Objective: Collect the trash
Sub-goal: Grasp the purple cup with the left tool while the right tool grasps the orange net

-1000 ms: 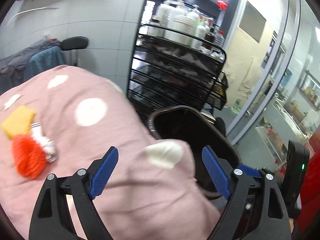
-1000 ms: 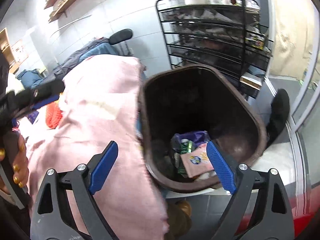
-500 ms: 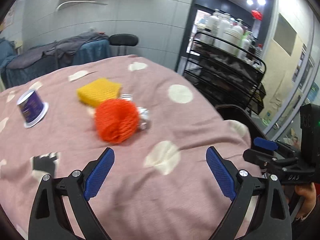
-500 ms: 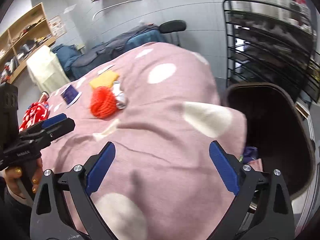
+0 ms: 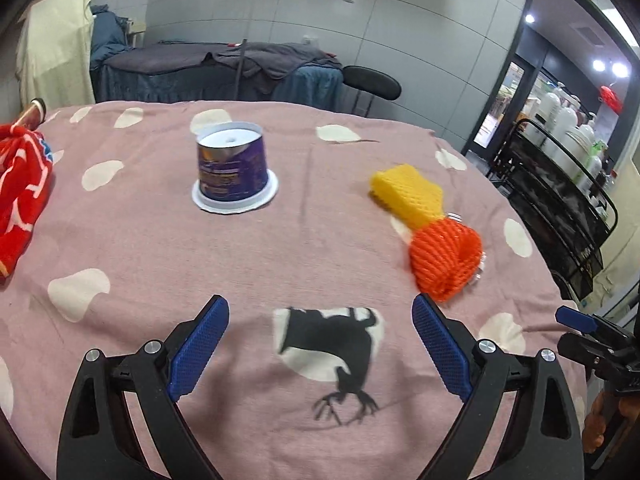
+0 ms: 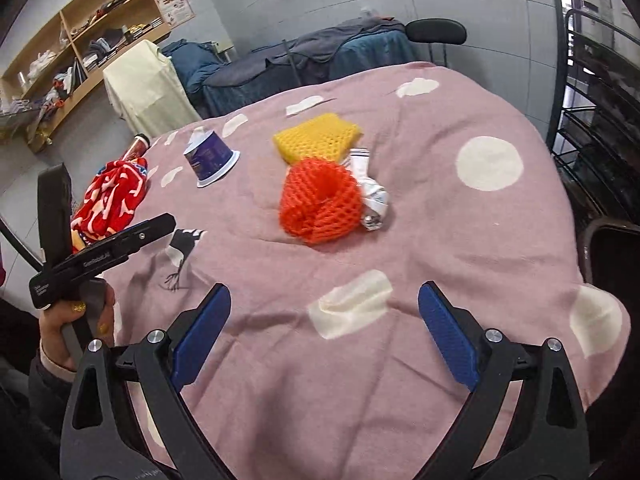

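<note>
Pink cloth with pale spots covers the table in front of me, and I take the orange foam net as my landmark on it. Just behind that net, touching it, lies a yellow foam net; against the net's right side sits a crumpled white wrapper, partly tucked under it. Well to the left of the net stands a purple cup, upside down on its white rim, and farther left again a red patterned bag lies near the cloth's edge, with a small bottle just behind it. Nearer to me than the net, a black bird print marks the cloth. My left gripper hangs over that print with its blue pads spread wide and nothing between them. My right gripper is likewise released and empty, hovering over the cloth on the near side of the net. To the right of the net, past the cloth's edge, the dark rim of the bin shows, and beyond it a black wire rack of bottles.
</note>
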`<state>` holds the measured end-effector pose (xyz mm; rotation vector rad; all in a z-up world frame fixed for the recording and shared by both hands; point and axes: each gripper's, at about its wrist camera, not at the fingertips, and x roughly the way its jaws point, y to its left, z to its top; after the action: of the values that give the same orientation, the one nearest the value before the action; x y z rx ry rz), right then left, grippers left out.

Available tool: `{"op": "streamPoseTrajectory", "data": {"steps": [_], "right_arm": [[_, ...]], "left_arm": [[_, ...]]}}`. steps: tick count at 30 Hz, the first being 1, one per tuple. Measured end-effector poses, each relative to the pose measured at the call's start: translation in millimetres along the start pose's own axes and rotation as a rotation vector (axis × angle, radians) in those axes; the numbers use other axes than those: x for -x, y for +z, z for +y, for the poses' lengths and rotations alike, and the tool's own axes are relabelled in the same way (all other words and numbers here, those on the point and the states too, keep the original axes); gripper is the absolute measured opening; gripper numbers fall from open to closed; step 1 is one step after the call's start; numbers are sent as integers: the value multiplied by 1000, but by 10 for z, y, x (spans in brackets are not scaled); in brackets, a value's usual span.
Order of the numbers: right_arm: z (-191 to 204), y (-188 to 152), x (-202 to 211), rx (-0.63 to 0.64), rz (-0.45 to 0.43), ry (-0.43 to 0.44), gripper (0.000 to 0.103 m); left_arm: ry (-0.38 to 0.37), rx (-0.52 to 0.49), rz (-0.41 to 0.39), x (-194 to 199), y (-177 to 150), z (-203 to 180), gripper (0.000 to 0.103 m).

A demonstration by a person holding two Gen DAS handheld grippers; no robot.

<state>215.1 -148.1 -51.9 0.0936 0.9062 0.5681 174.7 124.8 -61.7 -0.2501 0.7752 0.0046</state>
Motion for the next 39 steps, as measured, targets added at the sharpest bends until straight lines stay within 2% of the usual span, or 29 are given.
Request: {"op": "streamPoseTrajectory", "data": {"steps": [3,8,14,17,20,21,22,25,26,27,28,33,36,39], "right_arm": [[138,171,-253,-7,41,46,94],[303,445,-723,-34,116,85,93],[294,701,-1212,-65,185,12,80],[231,748,-1341,-84,197,-11,71],[188,761,-1403,-92,197,-25,49],[179,754,-1423,-94,201,-18,36],[157,742,-1437,-103,204,-3,29],[118,732,-1432,-126,191,31,22],[120,722,-1401,-126,180,42,21],[139,724,-1362,-122,167,59,20],[164,726,-1320,-114,156,70,20],[302,668,-1010,-73,94,131,19],[390,609,-837,-51,65,148,19],[449,537,-680,-29,36,156,19]], "left_arm": [[59,1,-3,-64,111,198,92],[106,-11,8,-266,354,422,92],[144,-31,13,-600,645,540,92],[150,-15,31,-771,754,576,92],[155,9,37,-908,847,610,92],[158,17,39,-946,870,618,92],[161,22,44,-983,890,623,92],[153,31,35,-1010,933,619,91],[151,30,27,-1005,942,615,86],[150,31,22,-997,948,613,75],[147,34,22,-990,950,614,70],[131,63,-20,-862,902,653,69],[101,85,-50,-698,842,639,69],[94,66,-96,-457,747,542,69]]}}
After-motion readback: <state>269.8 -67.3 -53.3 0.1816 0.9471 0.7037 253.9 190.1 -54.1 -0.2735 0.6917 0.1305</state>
